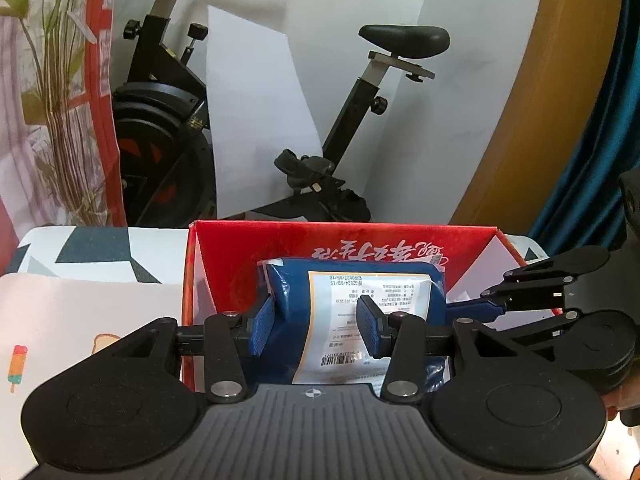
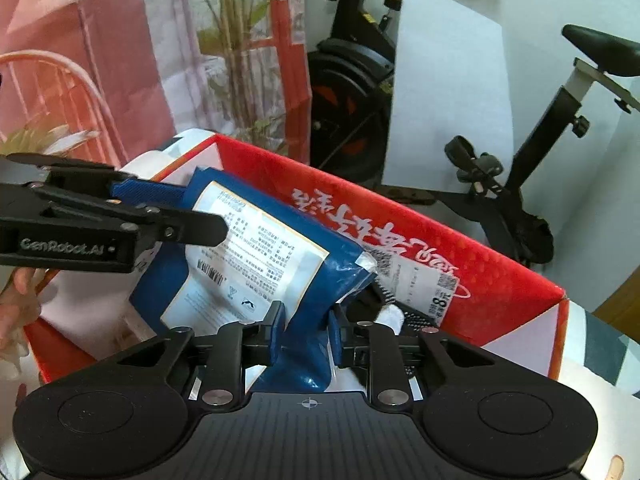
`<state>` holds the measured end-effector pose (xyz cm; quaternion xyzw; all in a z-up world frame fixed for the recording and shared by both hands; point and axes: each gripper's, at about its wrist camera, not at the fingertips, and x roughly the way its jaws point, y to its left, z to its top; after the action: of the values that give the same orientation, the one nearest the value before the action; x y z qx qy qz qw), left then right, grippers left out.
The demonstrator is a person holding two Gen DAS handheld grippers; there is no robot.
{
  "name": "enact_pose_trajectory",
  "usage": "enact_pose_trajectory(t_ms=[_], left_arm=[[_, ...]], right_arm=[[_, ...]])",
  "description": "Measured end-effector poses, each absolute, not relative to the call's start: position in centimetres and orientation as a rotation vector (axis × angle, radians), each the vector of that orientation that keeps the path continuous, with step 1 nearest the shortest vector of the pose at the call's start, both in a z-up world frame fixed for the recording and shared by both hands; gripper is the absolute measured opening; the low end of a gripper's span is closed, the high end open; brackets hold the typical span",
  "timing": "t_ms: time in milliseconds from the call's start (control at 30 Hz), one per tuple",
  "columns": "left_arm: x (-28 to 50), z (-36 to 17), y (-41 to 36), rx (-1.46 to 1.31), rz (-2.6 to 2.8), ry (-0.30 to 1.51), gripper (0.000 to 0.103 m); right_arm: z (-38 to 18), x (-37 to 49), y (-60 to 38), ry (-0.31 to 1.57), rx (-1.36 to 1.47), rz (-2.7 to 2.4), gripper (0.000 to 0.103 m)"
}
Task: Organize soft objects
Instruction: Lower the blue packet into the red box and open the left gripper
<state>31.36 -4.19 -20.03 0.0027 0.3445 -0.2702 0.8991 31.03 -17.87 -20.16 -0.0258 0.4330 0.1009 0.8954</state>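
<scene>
Blue packet (image 1: 356, 312), one, soft plastic with white printed label; held over the red box (image 1: 224, 248), lower end inside its walls, upper edge leaning toward the box's far wall.
Left gripper (image 1: 316, 326): half spread, pads either side of the packet's near end; pressing or merely bracketing, cannot tell.
Right gripper (image 2: 306, 334): clenched on the packet's edge, at the box's right-hand side.
Red box: one, cardboard, open top, standing on the patterned table (image 1: 92, 256). Inside, beside the packet: a dark item and something white (image 2: 390, 314), kind unclear.
Exercise bike (image 1: 360, 120): one, behind the box, well apart.
Risks, judged: slick film slipping from the narrow right-hand pinch; packet sagging or folding between two holds; early release leaving it propped against the far wall instead of lying flat; lower end catching on items already in the box.
</scene>
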Motion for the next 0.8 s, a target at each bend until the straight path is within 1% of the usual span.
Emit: enact_pose_trajectory(t_ms=[267, 367, 467, 533, 567, 600, 667, 700, 733, 800], left_arm=[[30.6, -19.7, -3.7, 0.008, -0.567, 0.682, 0.048], [30.0, -19.4, -3.7, 0.019, -0.564, 0.666, 0.048], [29.3, -19.0, -3.5, 0.018, -0.563, 0.654, 0.048], [28.7, -18.8, -3.2, 0.019, -0.563, 0.646, 0.048], [28.3, -18.6, -3.1, 0.024, -0.562, 0.64, 0.048], [28.0, -18.5, -2.9, 0.027, -0.559, 0.635, 0.048], [27.2, -18.2, -2.6, 0.03, -0.551, 0.624, 0.048], [26.9, -18.0, -2.5, 0.029, -0.549, 0.619, 0.048], [26.4, -17.8, -2.3, 0.026, -0.546, 0.612, 0.048], [25.4, -17.4, -1.9, 0.029, -0.54, 0.594, 0.048]], right_arm=[[-21.0, 31.7, -17.9, 0.927, -0.062, 0.153, 0.017], [-21.5, 32.2, -17.9, 0.961, -0.066, 0.133, 0.017], [-22.2, 32.9, -18.3, 1.039, -0.028, 0.128, 0.018], [-22.5, 33.3, -18.8, 1.076, 0.015, 0.116, 0.024], [-22.3, 33.2, -19.0, 1.075, 0.022, 0.102, 0.025], [-22.1, 33.1, -19.1, 1.066, 0.02, 0.088, 0.025], [-21.5, 32.5, -19.1, 1.044, 0.02, 0.07, 0.031], [-21.2, 32.1, -19.0, 1.035, 0.02, 0.07, 0.036], [-20.8, 31.7, -18.9, 1.02, 0.014, 0.066, 0.039], [-20.0, 30.8, -18.6, 0.996, -0.006, 0.063, 0.043]])
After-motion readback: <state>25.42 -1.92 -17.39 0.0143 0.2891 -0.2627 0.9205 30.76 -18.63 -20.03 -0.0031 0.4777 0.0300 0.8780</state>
